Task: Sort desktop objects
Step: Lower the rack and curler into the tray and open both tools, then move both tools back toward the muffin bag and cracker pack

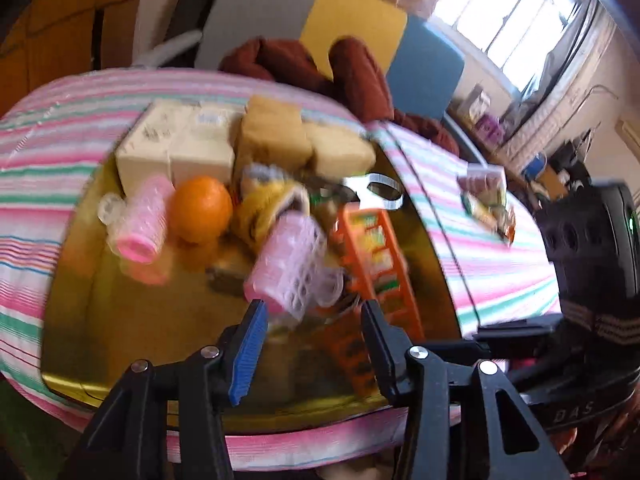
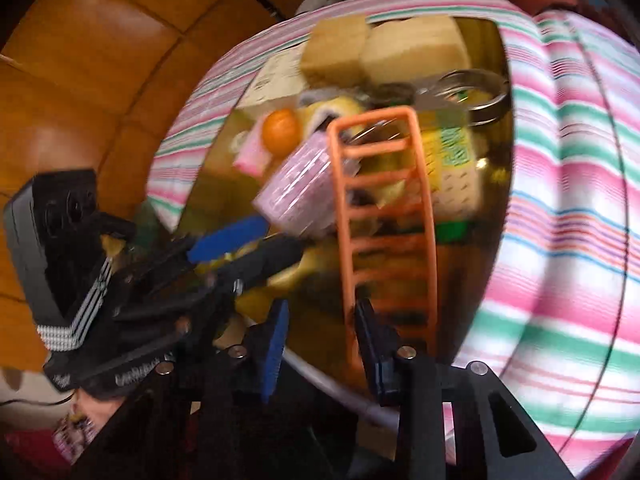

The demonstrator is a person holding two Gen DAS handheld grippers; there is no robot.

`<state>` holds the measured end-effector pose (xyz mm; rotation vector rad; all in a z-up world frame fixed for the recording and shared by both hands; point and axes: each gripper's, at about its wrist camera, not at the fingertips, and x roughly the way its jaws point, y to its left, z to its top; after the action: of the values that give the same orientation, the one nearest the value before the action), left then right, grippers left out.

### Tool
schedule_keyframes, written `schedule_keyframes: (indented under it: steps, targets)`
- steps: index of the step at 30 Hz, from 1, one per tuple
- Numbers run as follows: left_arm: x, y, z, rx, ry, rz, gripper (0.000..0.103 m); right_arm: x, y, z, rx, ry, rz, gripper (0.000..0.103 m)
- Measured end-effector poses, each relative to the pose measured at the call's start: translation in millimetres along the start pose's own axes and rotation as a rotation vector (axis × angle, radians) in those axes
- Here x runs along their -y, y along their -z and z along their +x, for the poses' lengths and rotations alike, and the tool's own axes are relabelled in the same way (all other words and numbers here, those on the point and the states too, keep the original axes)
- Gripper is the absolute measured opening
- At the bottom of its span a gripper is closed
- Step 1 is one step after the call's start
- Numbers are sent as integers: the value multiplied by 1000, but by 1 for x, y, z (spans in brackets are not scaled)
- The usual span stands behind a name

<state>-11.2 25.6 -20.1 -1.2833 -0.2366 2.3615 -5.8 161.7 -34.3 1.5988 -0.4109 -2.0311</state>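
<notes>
While your left gripper point(image 1: 312, 320) hangs over the gold tray point(image 1: 72, 300), its jaws stand spread with nothing pressed between them; a pink hair roller point(image 1: 286, 264), cylindrical with a white mesh sleeve, lies just ahead of the tips, and whether it touches them is lost in blur. Ahead and left of those jaws sit a second pink roller point(image 1: 140, 220) and a smooth orange point(image 1: 201, 208); beyond them, pale cardboard boxes point(image 1: 176, 144) and tan spongy blocks point(image 1: 276, 132).

Your right gripper point(image 2: 320, 328) shows jaws part-spread, gripping nothing. An orange plastic rack point(image 2: 384, 216), ladder-shaped with flat rungs, runs forward from just beside the right-hand jaw; contact cannot be told.

Only the right view shows the wooden floor point(image 2: 80, 60) and a green-printed packet point(image 2: 452, 152) under the rack. Only the left view shows a snack packet point(image 1: 484, 196) off the tray on the striped cloth point(image 1: 500, 264).
</notes>
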Motion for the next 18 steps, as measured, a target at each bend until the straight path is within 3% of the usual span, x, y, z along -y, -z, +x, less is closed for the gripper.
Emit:
schedule_keyframes:
  steps: [2,5,10,18]
  targets:
    - [-2,-4,-6,30,-29,-1,49,-2,5,-14,48,-6,-9,37]
    - [-4,-10,-5,32,-55,-22,50,2,8,-42,138,9,-9,51]
    - [6,-16,6,0,-59,-47,52,26,11,-77,236,142,15,73]
    - [52,-19,12,-7,-48,69,56,98,20,-106,281,241,185,77]
